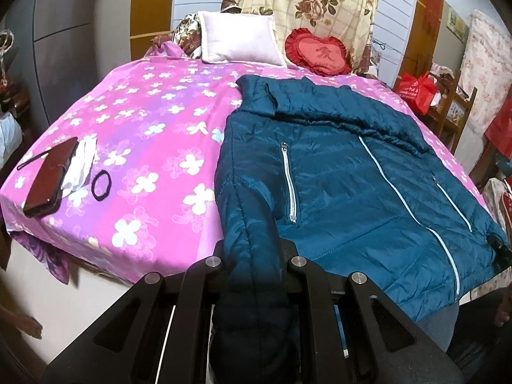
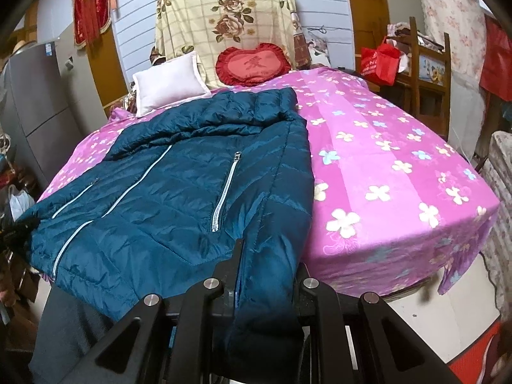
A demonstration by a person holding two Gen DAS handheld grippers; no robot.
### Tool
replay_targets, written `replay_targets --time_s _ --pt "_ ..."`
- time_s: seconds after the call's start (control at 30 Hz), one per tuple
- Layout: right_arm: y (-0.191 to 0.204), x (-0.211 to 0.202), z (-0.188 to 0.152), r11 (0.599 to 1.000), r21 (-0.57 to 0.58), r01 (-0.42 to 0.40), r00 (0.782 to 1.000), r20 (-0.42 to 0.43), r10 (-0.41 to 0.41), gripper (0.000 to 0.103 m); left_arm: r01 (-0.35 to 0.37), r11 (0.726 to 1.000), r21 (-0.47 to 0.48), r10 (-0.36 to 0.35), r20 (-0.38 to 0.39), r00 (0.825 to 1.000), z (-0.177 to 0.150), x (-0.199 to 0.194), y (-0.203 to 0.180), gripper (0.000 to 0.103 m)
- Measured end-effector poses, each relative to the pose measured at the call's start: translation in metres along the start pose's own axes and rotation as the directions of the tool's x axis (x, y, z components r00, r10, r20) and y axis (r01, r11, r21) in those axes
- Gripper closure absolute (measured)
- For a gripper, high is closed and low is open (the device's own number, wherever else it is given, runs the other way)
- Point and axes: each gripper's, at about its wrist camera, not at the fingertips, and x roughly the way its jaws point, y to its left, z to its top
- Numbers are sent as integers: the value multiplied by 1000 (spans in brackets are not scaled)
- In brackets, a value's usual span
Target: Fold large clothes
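a teal quilted puffer jacket lay front-up on the bed, its shiny nylon creased and stitched in bands, with three pale zippers showing (one long front zip and two short pocket zips). the bed's sheet was smooth pink cotton printed with white four-petal flowers. the left hand-held gripper was clamped tight on one sleeve of the jacket, the padded fabric bunched between its black fingers; the right hand-held gripper was likewise closed on the other sleeve at the near hem. at the headboard stood two cushions: a square pale pink pillow and a ruffled red heart cushion. on the sheet lay one dark phone case and one black hair tie.
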Motion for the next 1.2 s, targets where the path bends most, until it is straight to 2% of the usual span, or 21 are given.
replay_targets --time_s 0.27,0.5,0.7,0.9,1.0,1.2 --pt "5 -36 -1 999 -12 -51 998 39 52 88 52 998 -32 -52 24 998 -6 -28 17 92" --pt "-1 -61 -2 998 -8 -60 995 76 61 88 88 996 -28 -86 48 995 -12 -52 14 92" --pt "-6 -90 7 998 16 -64 987 150 61 88 121 992 -31 -116 134 984 -3 -87 11 92" --pt "-5 -126 17 997 12 -81 963 257 75 88 158 986 -62 -138 255 957 15 -120 15 92" --pt "-3 -132 21 996 4 -89 951 296 83 88 161 985 -64 -136 293 947 26 -118 16 92" --pt "-16 -89 48 992 60 -108 960 265 89 88 122 991 -63 -101 268 958 55 -77 6 92"
